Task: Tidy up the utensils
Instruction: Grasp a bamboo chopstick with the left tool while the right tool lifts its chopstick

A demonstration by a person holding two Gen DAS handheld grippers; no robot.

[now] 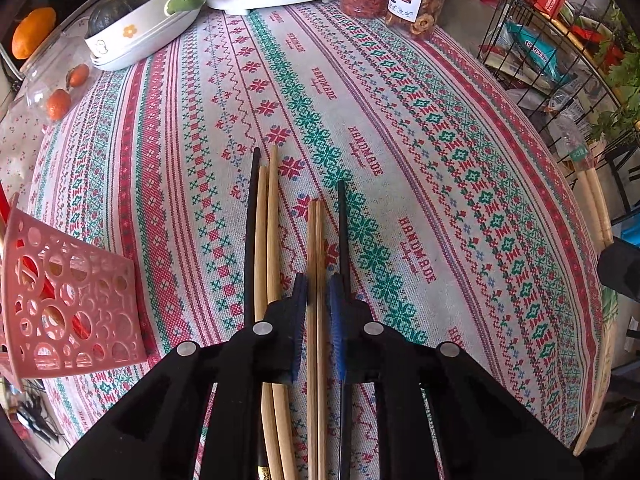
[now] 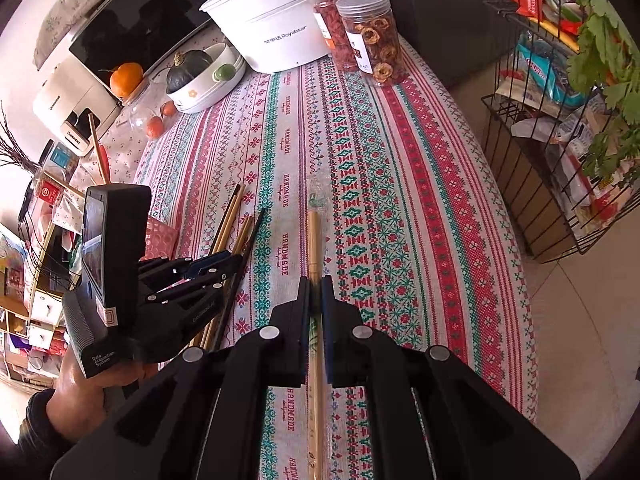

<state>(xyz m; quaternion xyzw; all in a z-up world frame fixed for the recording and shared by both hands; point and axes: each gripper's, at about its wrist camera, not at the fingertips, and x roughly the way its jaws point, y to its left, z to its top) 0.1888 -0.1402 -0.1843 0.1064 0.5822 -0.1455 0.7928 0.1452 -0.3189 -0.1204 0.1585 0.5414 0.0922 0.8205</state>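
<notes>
Two bamboo chopsticks pinched by left gripper; right gripper clamps one wrapped pair; pot reads "Royalstar".

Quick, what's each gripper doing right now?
Left gripper: shut on a bamboo chopstick pair.
Right gripper: shut on wrapped chopsticks.

Ahead of the gripper, at the worktop's far end, a white cooker stands beside two clear jars of dried fruit. Left of them a dark squash sits in a white bowl, with an orange just beyond. Off to the right stands a black wire rack of packets.
</notes>
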